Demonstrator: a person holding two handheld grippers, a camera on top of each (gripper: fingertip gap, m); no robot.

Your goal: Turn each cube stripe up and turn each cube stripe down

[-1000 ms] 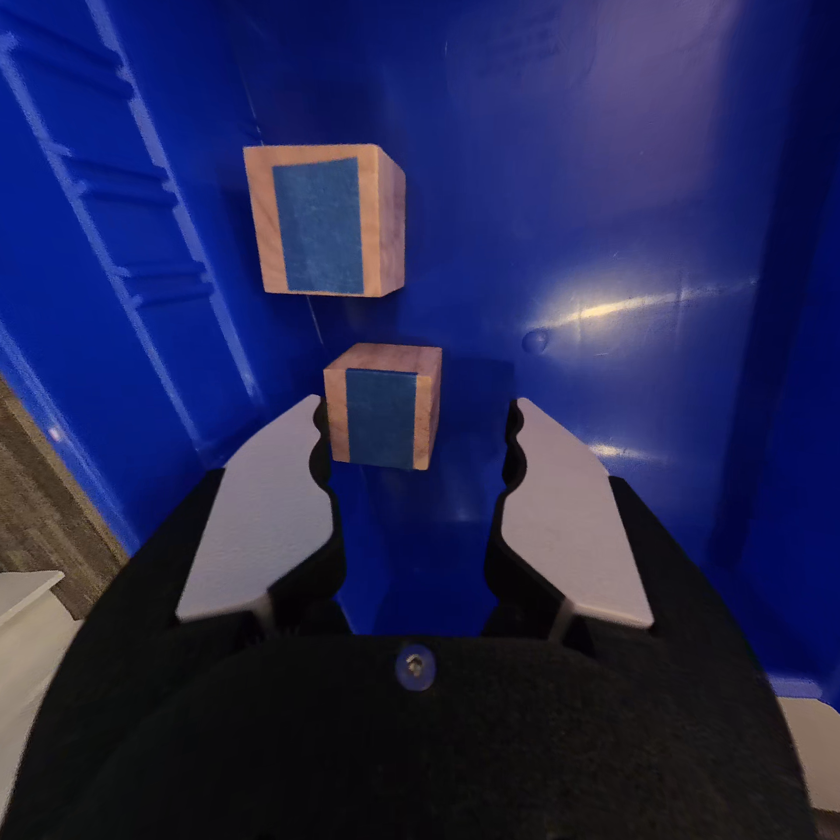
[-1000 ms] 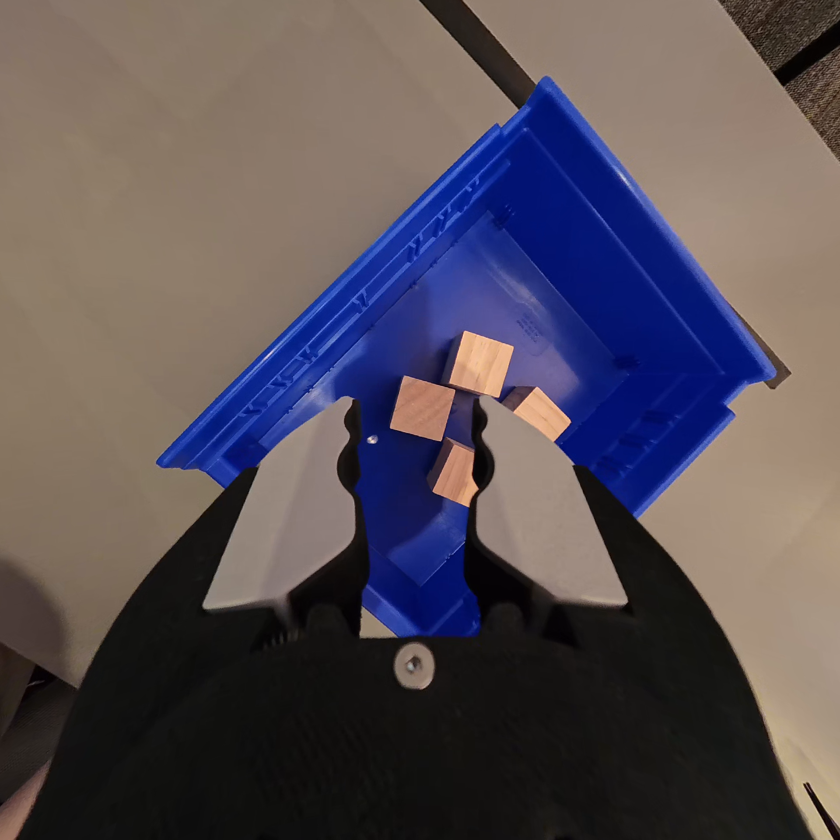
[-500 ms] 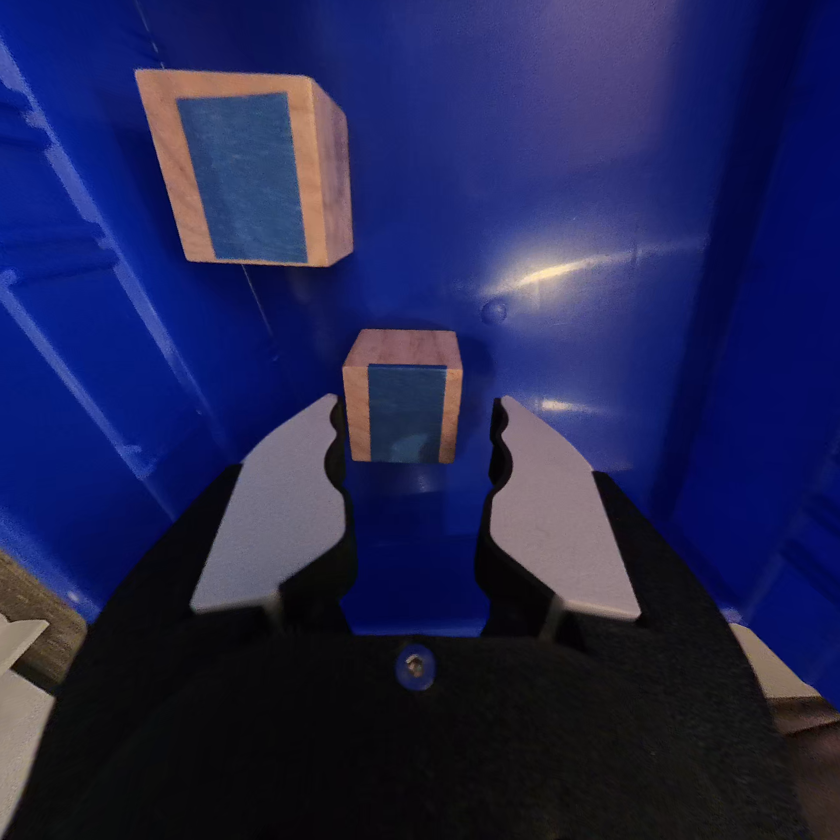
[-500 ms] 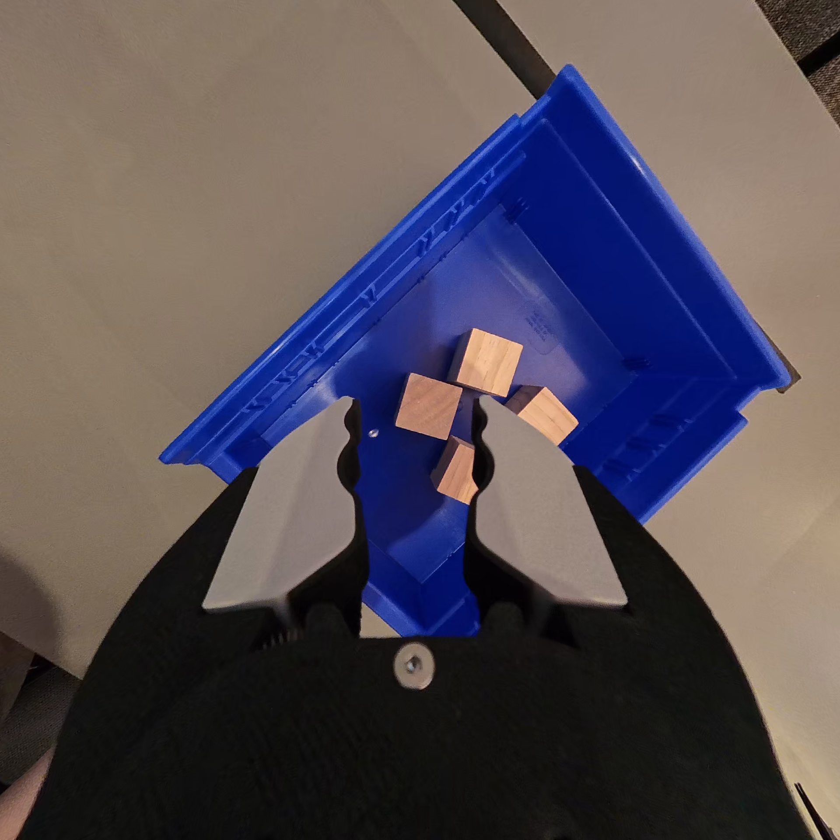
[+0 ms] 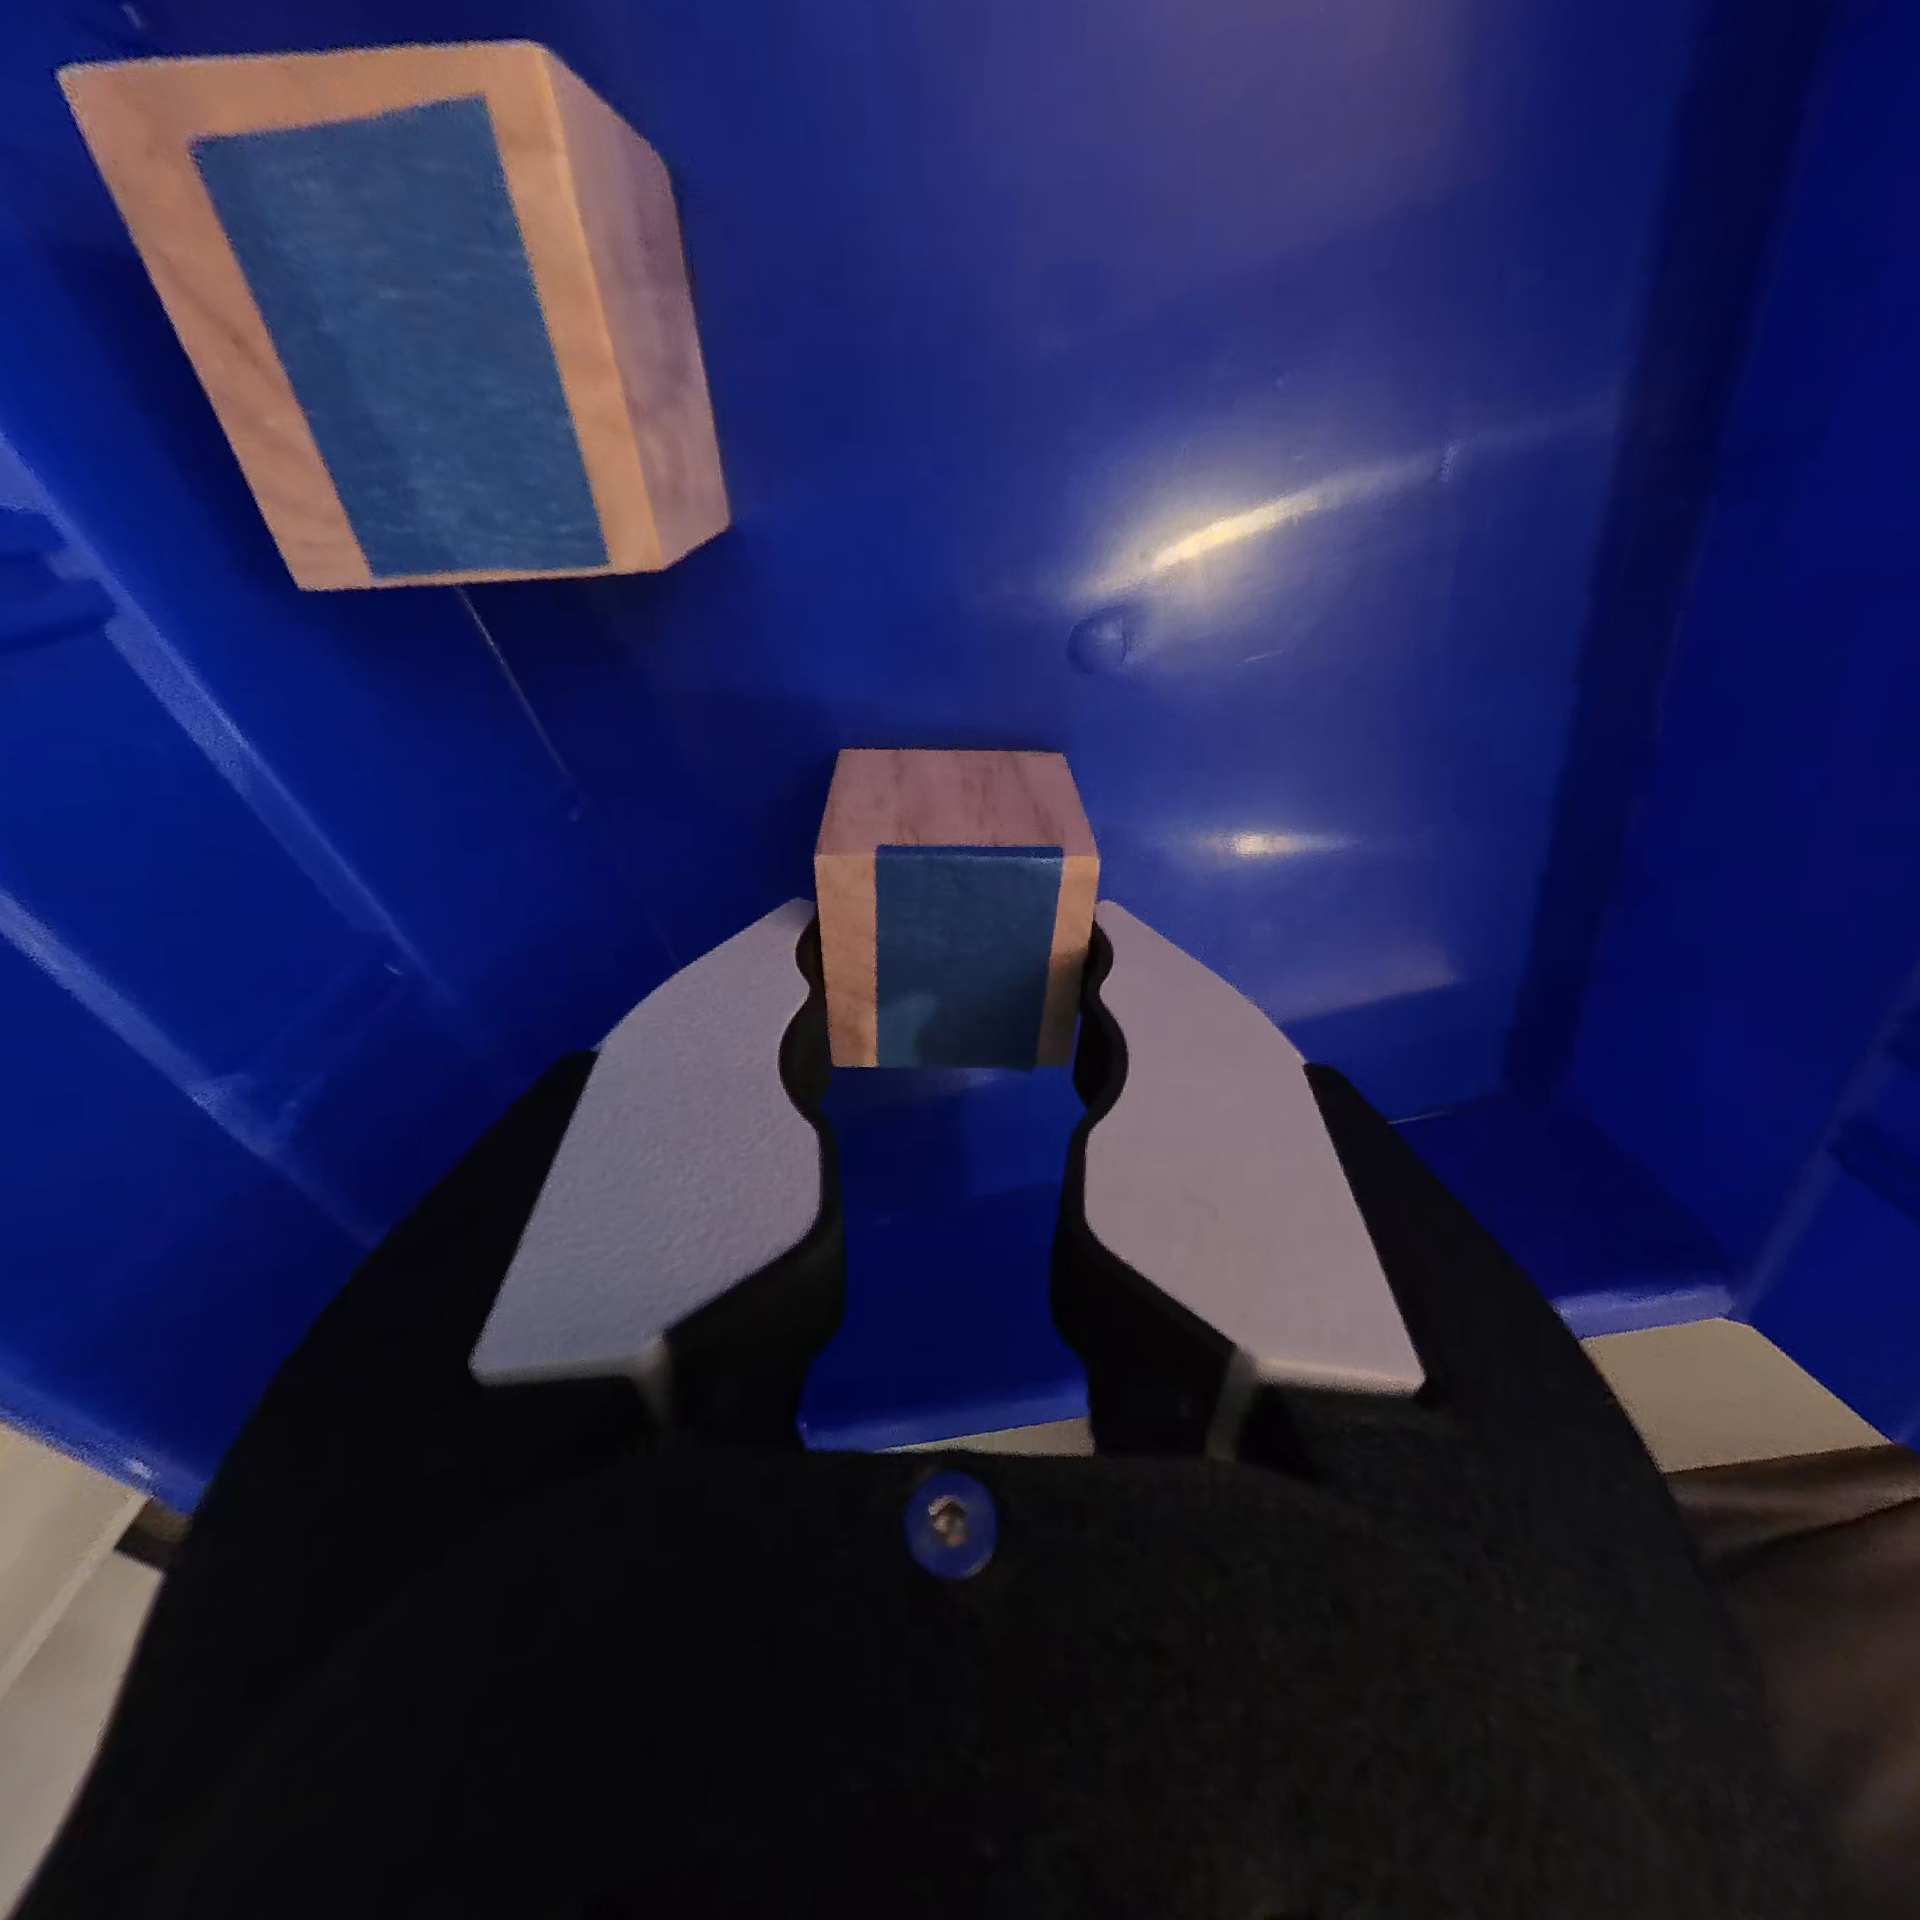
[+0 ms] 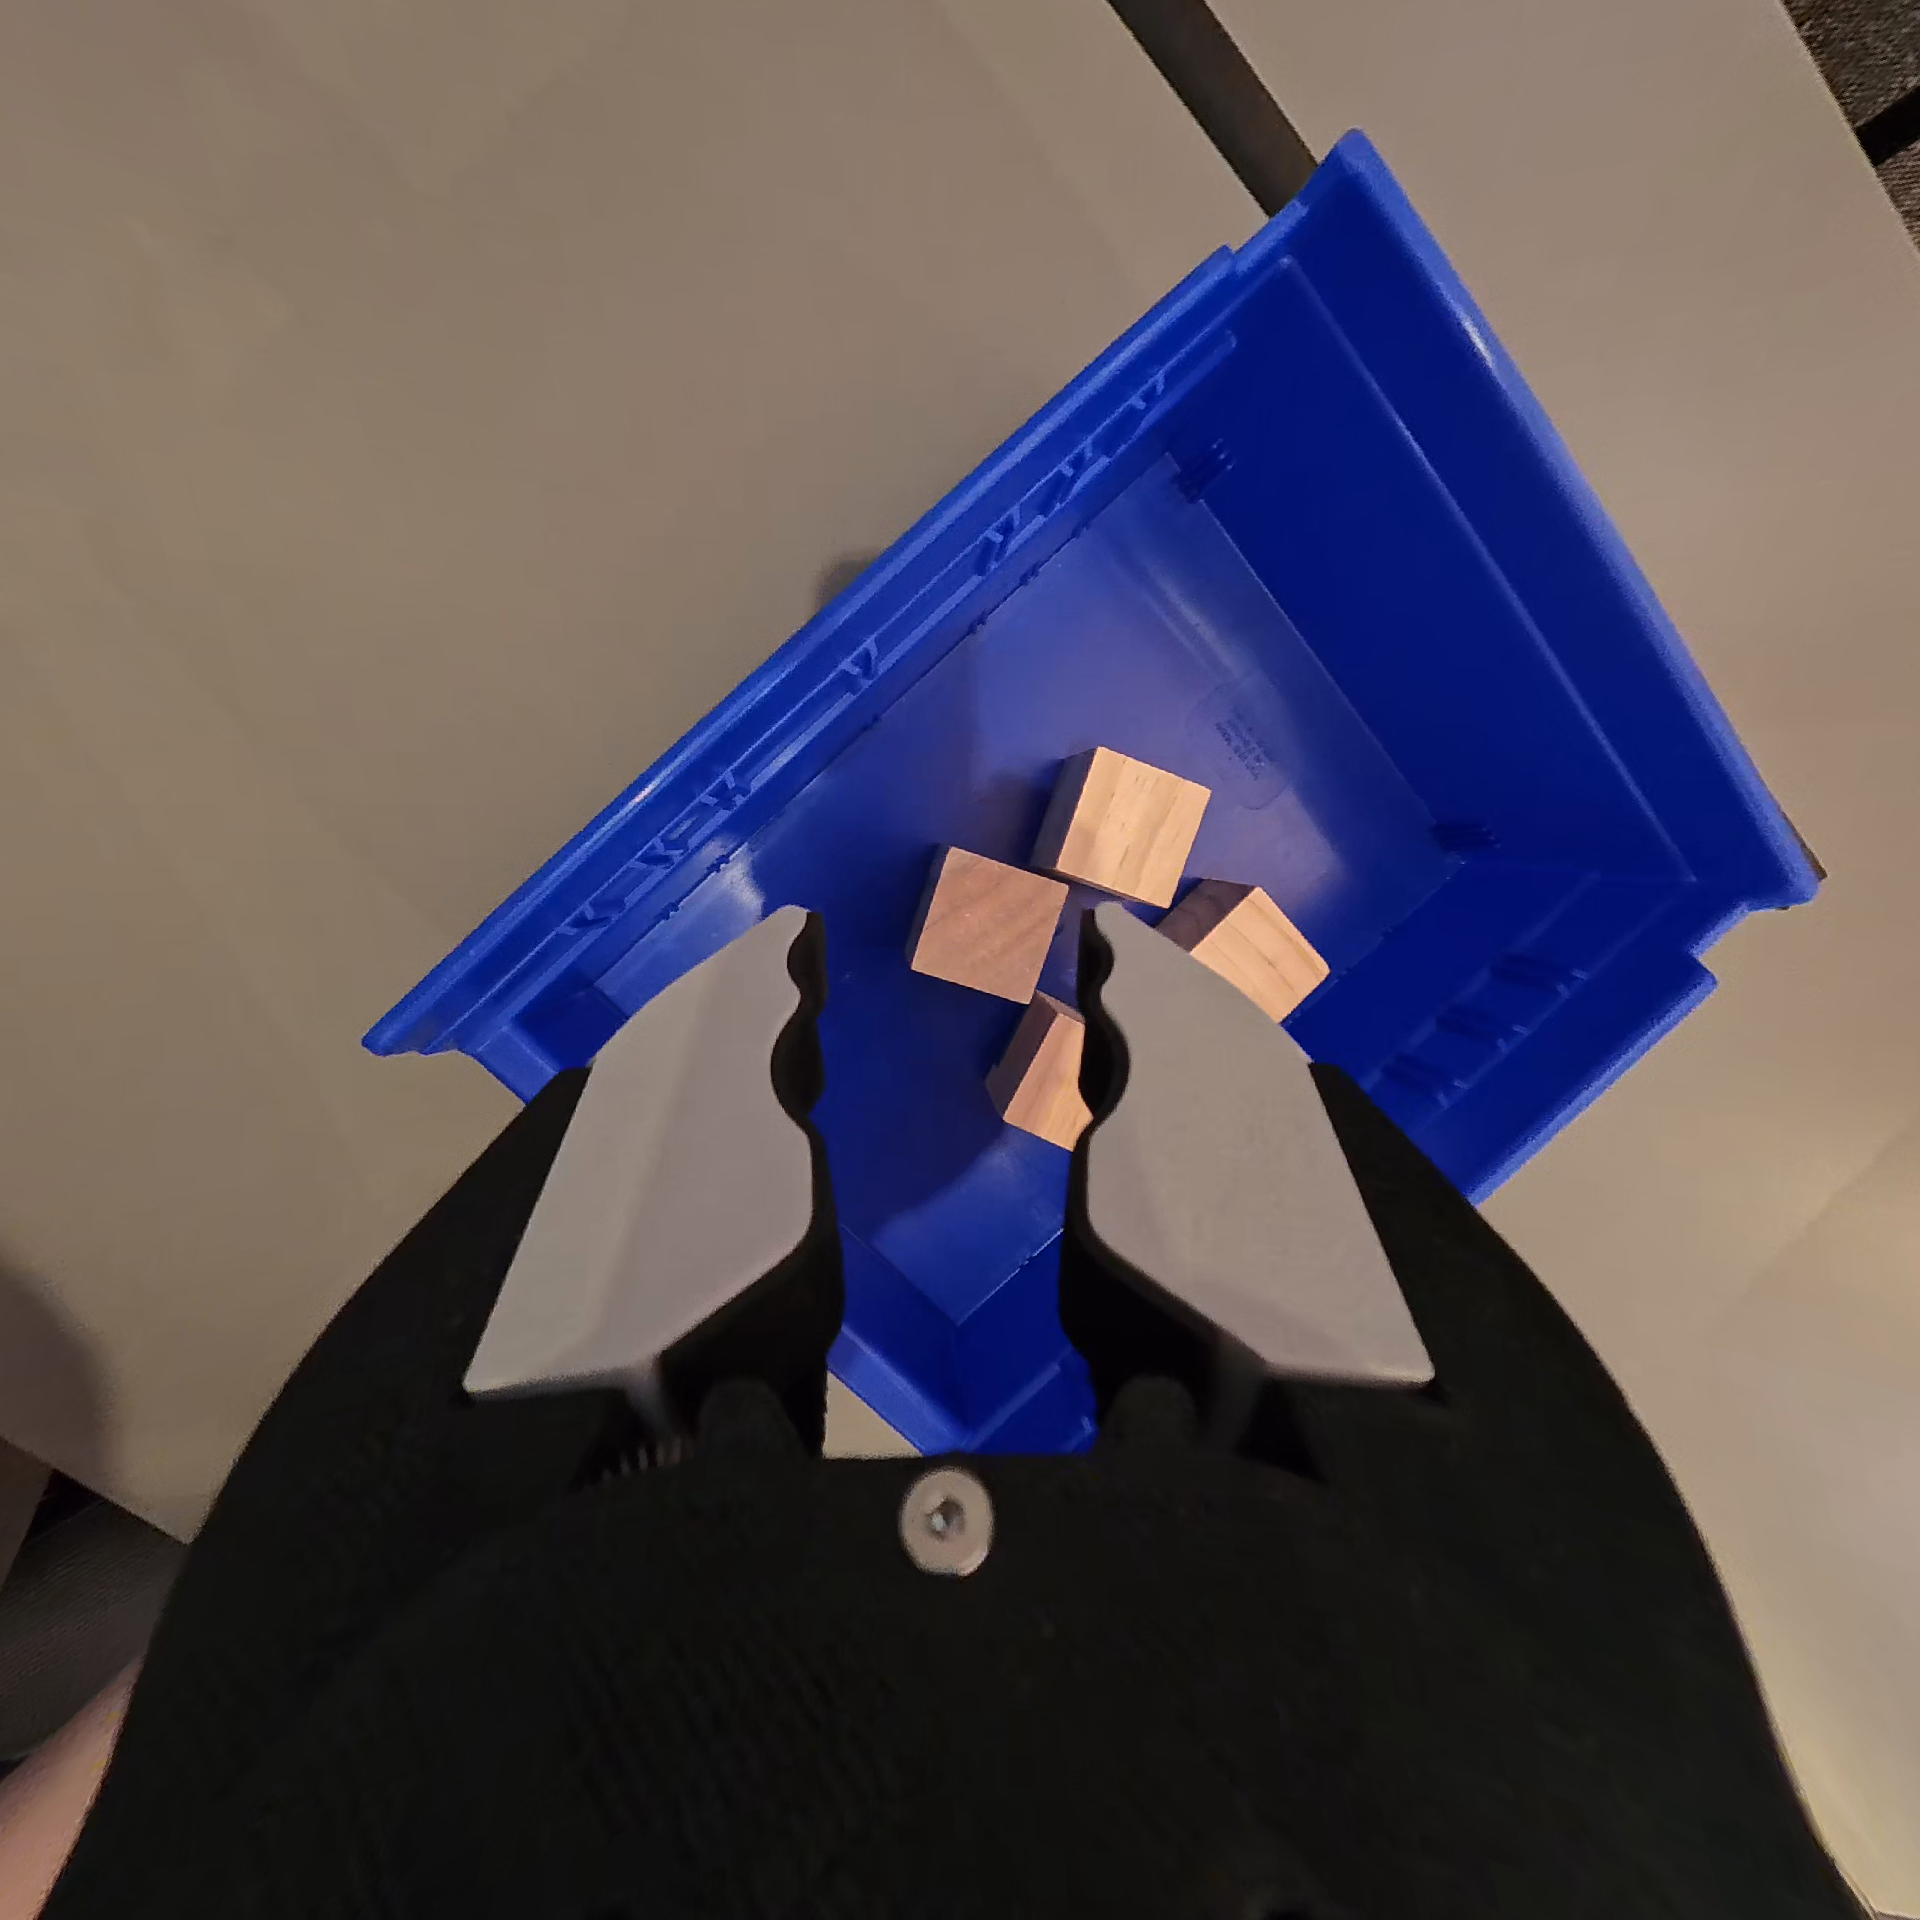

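A: Nearest the left wrist view, what are the left tongs point(image 5: 954, 940) doing?

B: They sit inside a blue plastic bin point(image 5: 1351, 312), their grey fingers point(image 5: 717, 1060) on either flank of a small wooden cube with a blue tape stripe point(image 5: 954, 951). Both tips look to be touching its plain side faces, so I judge them pinching it, the stripe facing the camera.

A: How will it handle?

B: My guess: light, rigid, hard-edged wood, nothing fragile. The smooth faces could slip or twist in a loose pinch. Holding the two bare sides, as now, keeps the taped face free to roll over.

A: And farther in?

B: A second striped wooden cube point(image 5: 405, 322) lies well apart, up and to the left on the bin floor, stripe also toward the camera.

A: The other side?

B: The right tongs point(image 6: 945, 935) hang spread and empty above another blue plastic bin point(image 6: 1558, 582) on the beige counter point(image 6: 416, 364). Four plain-faced wooden cubes point(image 6: 987, 925) cluster on its floor, no stripe showing on them; one is partly hidden behind the right finger
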